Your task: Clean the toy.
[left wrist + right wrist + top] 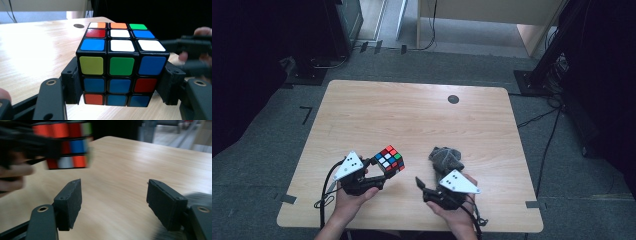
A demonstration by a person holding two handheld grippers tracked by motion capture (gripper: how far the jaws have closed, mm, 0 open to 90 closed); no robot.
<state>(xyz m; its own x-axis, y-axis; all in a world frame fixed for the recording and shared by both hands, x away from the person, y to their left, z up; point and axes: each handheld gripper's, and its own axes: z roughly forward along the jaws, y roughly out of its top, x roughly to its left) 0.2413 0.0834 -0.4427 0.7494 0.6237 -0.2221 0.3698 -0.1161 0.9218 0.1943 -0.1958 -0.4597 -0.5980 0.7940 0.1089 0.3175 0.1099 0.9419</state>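
Clamped low in the left gripper (121, 87), the scrambled multicoloured plastic puzzle cube (121, 63) could be tipped out by the open, empty right gripper (113, 200).

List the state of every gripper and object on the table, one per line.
Left gripper: jaws shut on the cube's sides.
Right gripper: jaws open, nothing between them.
Puzzle cube: scrambled, held in the left gripper, tilted; whether it is clear of the table cannot be told.
Dark cloth: crumpled, lying on the table, just beyond the right gripper.
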